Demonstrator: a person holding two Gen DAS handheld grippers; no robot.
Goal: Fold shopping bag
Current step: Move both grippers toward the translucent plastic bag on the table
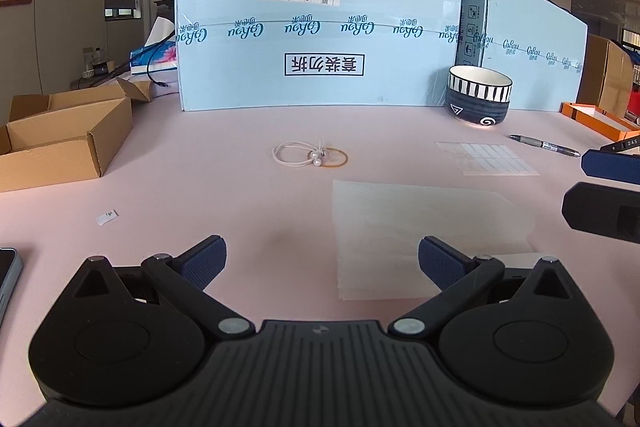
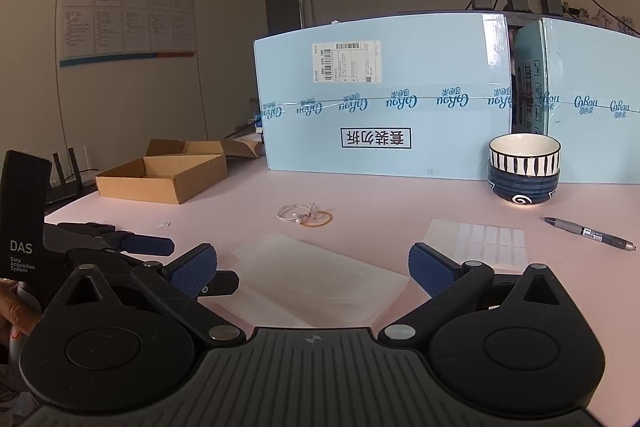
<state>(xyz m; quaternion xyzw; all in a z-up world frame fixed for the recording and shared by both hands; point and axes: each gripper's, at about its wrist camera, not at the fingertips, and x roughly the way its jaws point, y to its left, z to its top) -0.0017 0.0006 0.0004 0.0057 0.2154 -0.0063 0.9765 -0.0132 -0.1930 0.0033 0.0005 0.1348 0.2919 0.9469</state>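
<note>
both grippers spread wide, holding nothing: my left gripper (image 1: 322,263), my right gripper (image 2: 313,269). shopping bag (image 2: 316,279) lies flat on pink table (image 1: 200,163), between right fingers, right of left gripper.

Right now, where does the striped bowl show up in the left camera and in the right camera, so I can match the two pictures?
Left wrist view: the bowl sits upper right, against the blue box, with the pen just below it.
Right wrist view: the bowl sits right of centre, at the same box's right end, the pen lower right.
Shared landmark: the hair ties, left of the bowl in both.
</note>
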